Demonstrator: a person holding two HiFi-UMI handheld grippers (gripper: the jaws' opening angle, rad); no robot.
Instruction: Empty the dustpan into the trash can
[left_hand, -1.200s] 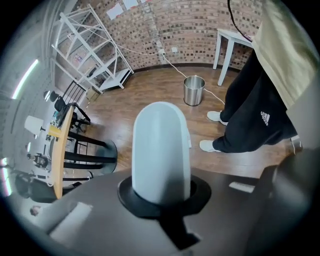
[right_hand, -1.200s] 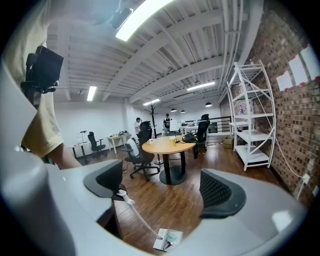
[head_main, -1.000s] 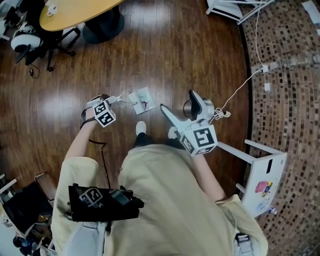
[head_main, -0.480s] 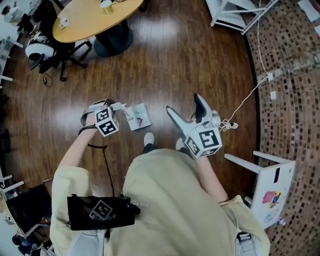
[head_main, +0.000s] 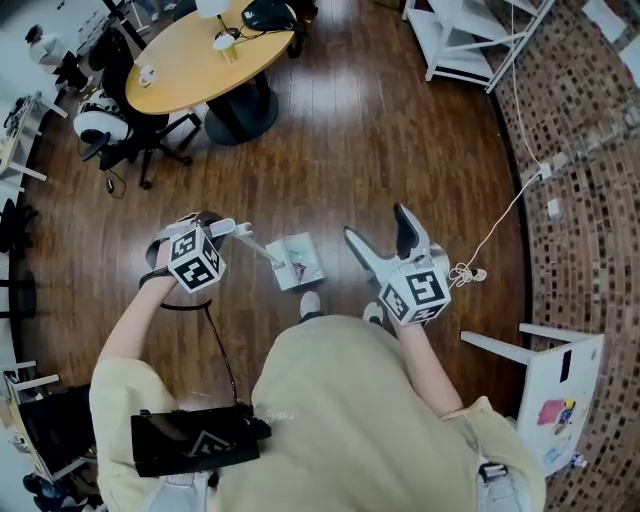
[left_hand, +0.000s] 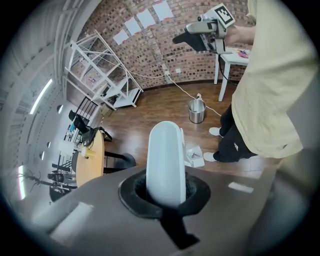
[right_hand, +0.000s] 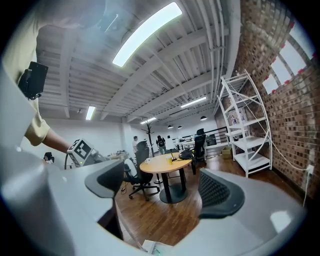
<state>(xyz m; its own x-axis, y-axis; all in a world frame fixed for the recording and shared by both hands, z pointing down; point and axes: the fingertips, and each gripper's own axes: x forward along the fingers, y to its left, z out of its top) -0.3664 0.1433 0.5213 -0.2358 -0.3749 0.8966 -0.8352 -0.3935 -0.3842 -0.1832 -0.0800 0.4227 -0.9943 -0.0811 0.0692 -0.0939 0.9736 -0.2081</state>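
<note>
My left gripper (head_main: 232, 231) is shut on the white handle (left_hand: 165, 165) of a dustpan (head_main: 298, 262), which hangs above the wood floor in front of the person's shoes. Bits of litter lie in the pan (left_hand: 193, 155). A small metal trash can (left_hand: 196, 111) stands on the floor beyond it, near the person's feet; the head view does not show it. My right gripper (head_main: 377, 225) is held level to the right of the dustpan. Its jaws are closing with nothing between them (right_hand: 162, 187). The dustpan's edge (right_hand: 152, 246) shows below them.
A round wooden table (head_main: 195, 55) and an office chair (head_main: 110, 125) stand at the far left. White shelving (head_main: 470, 35) is at the back right and a white side table (head_main: 555, 390) at the near right. A white cable (head_main: 500, 220) runs over the floor beside the brick-patterned strip.
My left gripper has risen with the dustpan, which now hangs higher and nearer the camera. My right gripper has shifted a little and its jaws stand narrower.
</note>
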